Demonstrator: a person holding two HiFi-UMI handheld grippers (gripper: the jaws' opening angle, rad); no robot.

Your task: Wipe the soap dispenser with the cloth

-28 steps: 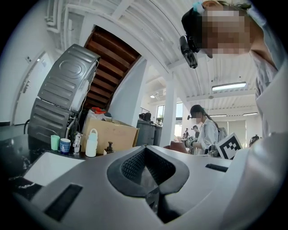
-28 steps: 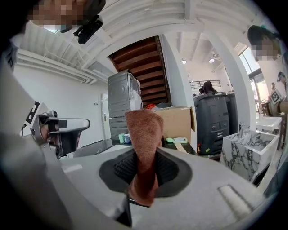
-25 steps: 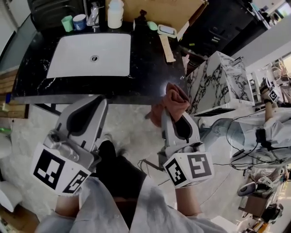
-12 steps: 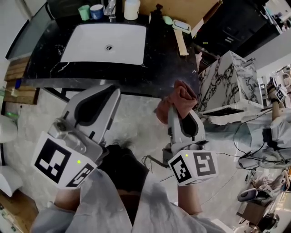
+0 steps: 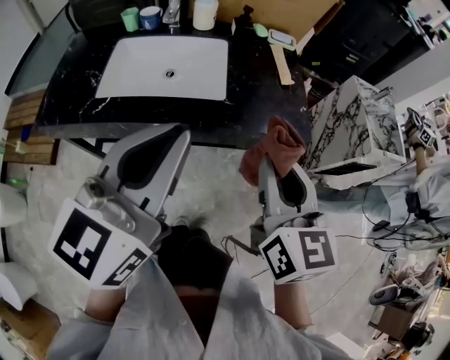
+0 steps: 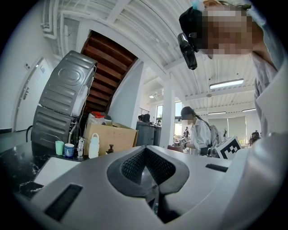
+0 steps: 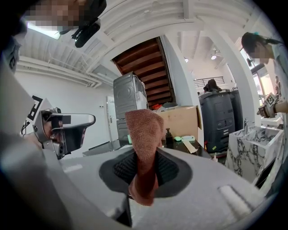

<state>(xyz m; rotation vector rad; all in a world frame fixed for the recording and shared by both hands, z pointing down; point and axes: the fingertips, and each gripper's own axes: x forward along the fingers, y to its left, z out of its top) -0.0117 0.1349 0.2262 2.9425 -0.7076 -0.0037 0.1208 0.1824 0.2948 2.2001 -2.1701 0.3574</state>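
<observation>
The soap dispenser [image 5: 243, 17], a small dark pump bottle, stands at the back of the black counter [image 5: 256, 91], right of the sink. It also shows far off in the left gripper view as the dispenser [image 6: 110, 148] and in the right gripper view as the dispenser [image 7: 168, 138]. My right gripper [image 5: 277, 167] is shut on a reddish-brown cloth [image 5: 275, 146], held in front of the counter's edge; the cloth [image 7: 144, 134] sticks up between the jaws. My left gripper [image 5: 169, 137] is shut on nothing, low and left, well short of the dispenser.
A white sink [image 5: 165, 67] fills the counter's left half. Behind it stand a green cup [image 5: 129, 17], a blue-white cup [image 5: 150, 15] and a white bottle [image 5: 204, 13]. A marble-patterned box [image 5: 351, 126] stands at the right. Another person [image 5: 425, 186] is at the far right.
The counter and sink have slid slightly right and closer in the head view. Both grippers keep their poses, and the cloth stays in the right gripper.
</observation>
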